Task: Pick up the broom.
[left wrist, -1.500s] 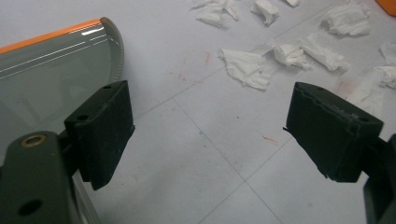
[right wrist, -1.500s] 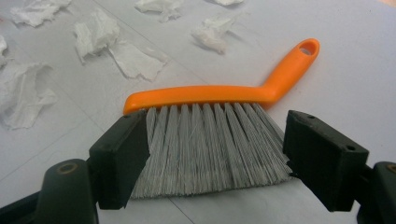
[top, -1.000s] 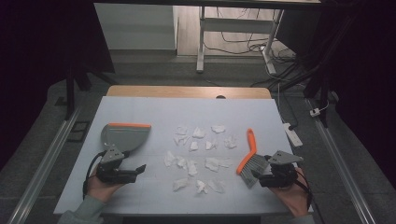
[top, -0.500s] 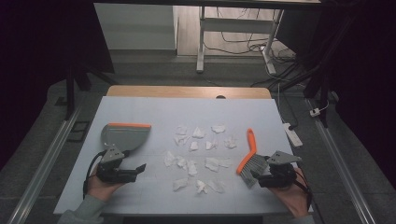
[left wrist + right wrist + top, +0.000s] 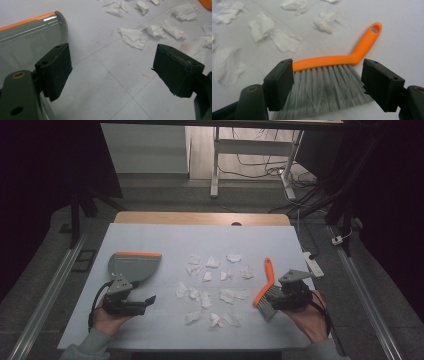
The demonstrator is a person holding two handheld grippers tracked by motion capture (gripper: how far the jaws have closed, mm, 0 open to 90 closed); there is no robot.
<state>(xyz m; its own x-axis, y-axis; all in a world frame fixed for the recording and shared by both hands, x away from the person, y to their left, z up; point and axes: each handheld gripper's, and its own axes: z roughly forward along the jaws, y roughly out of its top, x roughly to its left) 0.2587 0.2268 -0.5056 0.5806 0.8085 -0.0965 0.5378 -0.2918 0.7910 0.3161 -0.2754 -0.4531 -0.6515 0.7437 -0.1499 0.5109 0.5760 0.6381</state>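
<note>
My right claw (image 5: 327, 82) is straddling the brush (image 5: 332, 75), jaws spread wide and just starting to close in; the pads are standing off either side of the grey bristles, not yet pressing. In the high view the right claw (image 5: 280, 296) is sitting at the bristle end of the brush (image 5: 263, 282), whose orange handle is angling away toward the far side of the table (image 5: 150, 240).

My left claw (image 5: 112, 72) is resting spread and empty over bare table, with the dustpan (image 5: 22, 45) just beside its left jaw; from above, the left claw (image 5: 142, 302) is lying just in front of the dustpan (image 5: 132, 265).

The torn paper scraps (image 5: 210, 285) are lying scattered between dustpan and brush.

Judgement for this step: bristles are a soft hold and will likely splay and slip. I am thinking it better to slide forward so the pads close on the rigid orange spine, squarely, before lifting. Then the left claw needs the dustpan's handle, lip kept flat on the table.
</note>
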